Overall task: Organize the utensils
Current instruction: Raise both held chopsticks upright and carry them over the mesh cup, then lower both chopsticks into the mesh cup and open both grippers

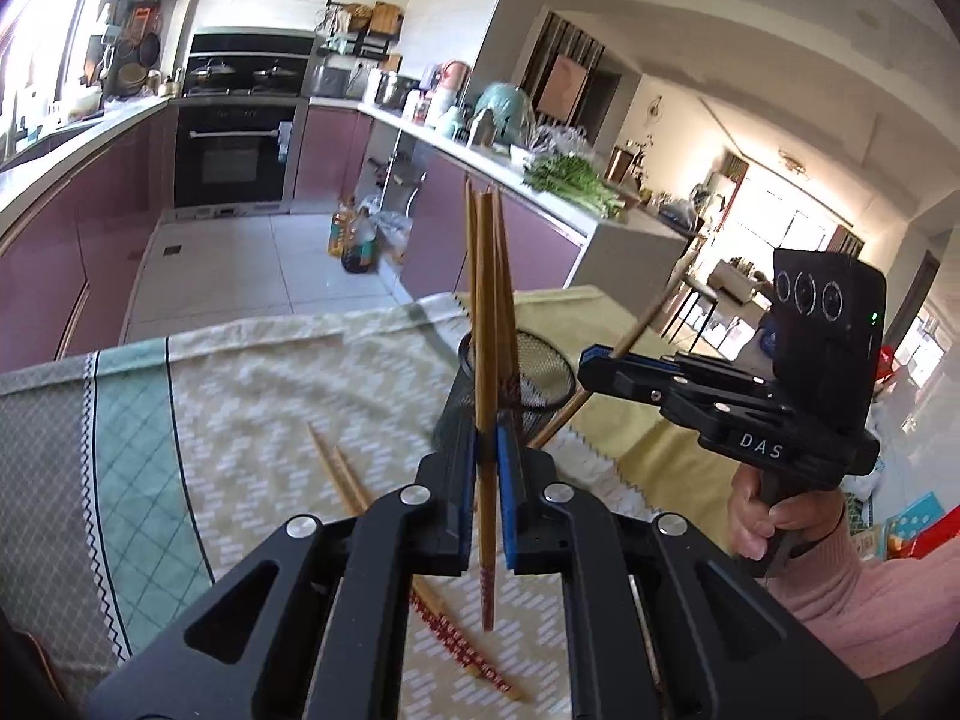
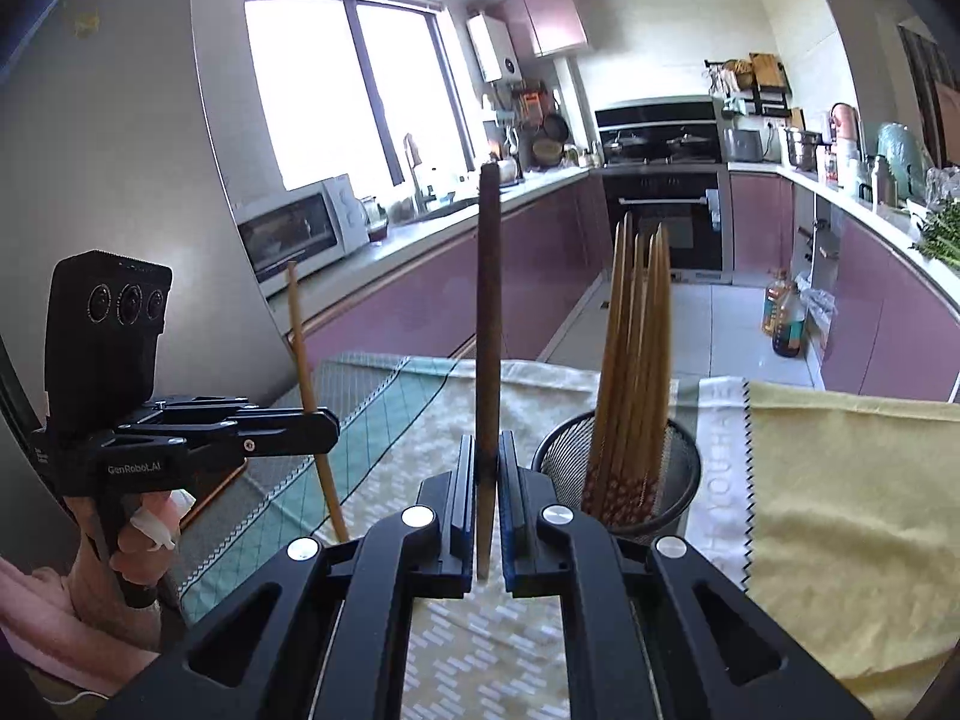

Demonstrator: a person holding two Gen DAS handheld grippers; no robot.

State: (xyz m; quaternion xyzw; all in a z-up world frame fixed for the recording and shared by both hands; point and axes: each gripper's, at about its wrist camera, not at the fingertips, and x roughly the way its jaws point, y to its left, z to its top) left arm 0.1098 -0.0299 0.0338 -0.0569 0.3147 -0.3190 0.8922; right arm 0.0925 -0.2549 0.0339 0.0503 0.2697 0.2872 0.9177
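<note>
Table (image 1: 36,387) spread with a patterned cloth (image 1: 252,396) — grey, mint and cream bands, a yellow cloth (image 2: 840,516) laid beside it, black mesh holder (image 2: 678,480) of chopsticks standing where the cloths meet, two loose chopsticks (image 1: 342,474) lying on the cream part — red-patterned ends nearest.

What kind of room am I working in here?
A home kitchen, most likely: a built-in oven under a stovetop with pans, a microwave beside the sink, and a cloth-covered table in front.
</note>
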